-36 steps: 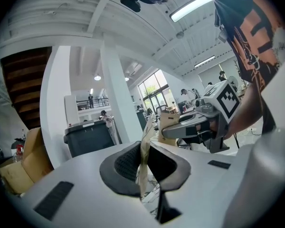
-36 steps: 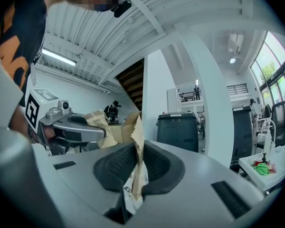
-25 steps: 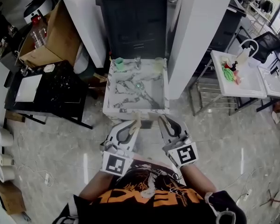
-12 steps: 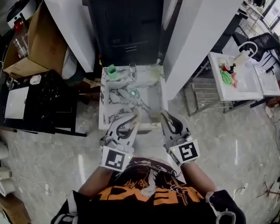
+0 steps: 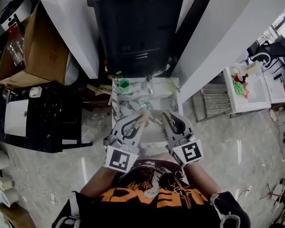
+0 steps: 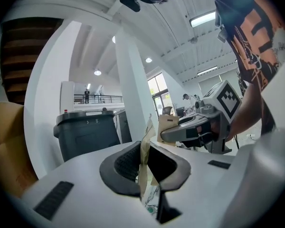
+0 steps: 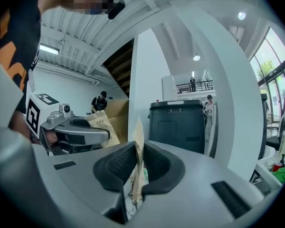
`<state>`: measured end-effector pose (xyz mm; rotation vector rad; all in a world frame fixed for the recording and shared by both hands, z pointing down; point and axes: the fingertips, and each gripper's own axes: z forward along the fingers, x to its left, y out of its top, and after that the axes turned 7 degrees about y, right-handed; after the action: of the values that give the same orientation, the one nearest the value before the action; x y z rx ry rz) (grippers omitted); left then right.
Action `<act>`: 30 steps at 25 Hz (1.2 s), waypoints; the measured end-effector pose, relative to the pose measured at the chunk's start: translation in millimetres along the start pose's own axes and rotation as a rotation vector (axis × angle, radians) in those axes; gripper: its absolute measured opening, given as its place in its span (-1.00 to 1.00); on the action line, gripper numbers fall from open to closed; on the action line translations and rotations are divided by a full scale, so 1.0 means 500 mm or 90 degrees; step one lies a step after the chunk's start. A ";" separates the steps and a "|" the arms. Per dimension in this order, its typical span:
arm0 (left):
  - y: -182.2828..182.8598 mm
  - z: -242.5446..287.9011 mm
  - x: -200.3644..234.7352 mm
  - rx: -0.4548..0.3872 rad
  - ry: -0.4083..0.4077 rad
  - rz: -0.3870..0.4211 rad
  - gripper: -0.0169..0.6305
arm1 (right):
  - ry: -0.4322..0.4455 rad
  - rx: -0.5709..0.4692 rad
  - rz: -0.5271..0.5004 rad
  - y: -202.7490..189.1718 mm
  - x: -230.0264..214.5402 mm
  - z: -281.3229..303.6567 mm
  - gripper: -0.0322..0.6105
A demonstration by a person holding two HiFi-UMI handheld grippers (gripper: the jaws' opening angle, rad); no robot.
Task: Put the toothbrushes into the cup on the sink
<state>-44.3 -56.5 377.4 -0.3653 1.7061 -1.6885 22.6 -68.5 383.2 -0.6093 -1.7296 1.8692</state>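
Observation:
A marble sink (image 5: 128,100) stands in front of me in the head view. A green cup (image 5: 124,84) sits on its back left corner, a pale cup (image 5: 171,85) on the back right, and a faucet (image 5: 149,82) between them. My left gripper (image 5: 141,119) is shut on a thin beige paper-wrapped toothbrush (image 6: 145,148) and hangs over the sink's front part. My right gripper (image 5: 165,117) is beside it, shut on a second paper-wrapped toothbrush (image 7: 137,151). Both packets stick up between the dark pads (image 6: 126,163). The toothbrushes inside the paper are hidden.
A large black bin (image 5: 137,27) stands right behind the sink between two white pillars (image 5: 71,23). A cardboard box (image 5: 42,51) and a black table (image 5: 38,113) are at the left. A white table (image 5: 249,87) with small items is at the right.
The sink has come closer under both grippers, whose tips now hang over its front part instead of short of it. Both grippers have stayed shut on their packets.

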 end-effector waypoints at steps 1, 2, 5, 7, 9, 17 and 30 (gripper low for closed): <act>-0.003 0.007 0.010 -0.004 -0.005 -0.003 -0.80 | -0.001 -0.012 0.000 0.005 -0.001 0.018 -0.75; -0.006 0.014 0.020 -0.009 -0.009 -0.006 -0.80 | -0.003 -0.016 0.000 0.007 -0.004 0.034 -0.75; -0.016 0.038 0.046 -0.010 -0.017 -0.013 -0.80 | -0.010 -0.011 0.003 0.007 -0.019 0.065 -0.75; -0.021 0.050 0.057 -0.004 -0.019 -0.018 -0.80 | -0.014 -0.007 0.005 0.007 -0.031 0.075 -0.76; -0.024 0.064 0.067 0.002 -0.020 -0.016 -0.80 | -0.016 -0.006 0.008 0.008 -0.046 0.080 -0.75; -0.019 0.116 0.066 0.003 -0.003 -0.010 -0.80 | -0.007 0.021 0.026 -0.034 -0.113 0.087 -0.75; -0.026 0.177 0.075 0.025 0.006 0.003 -0.80 | -0.036 0.006 0.032 -0.051 -0.212 0.094 -0.75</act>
<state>-17.7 -149.3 387.5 -0.3351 1.6775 -1.7194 75.3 -171.4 410.4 -0.6069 -1.7547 1.9462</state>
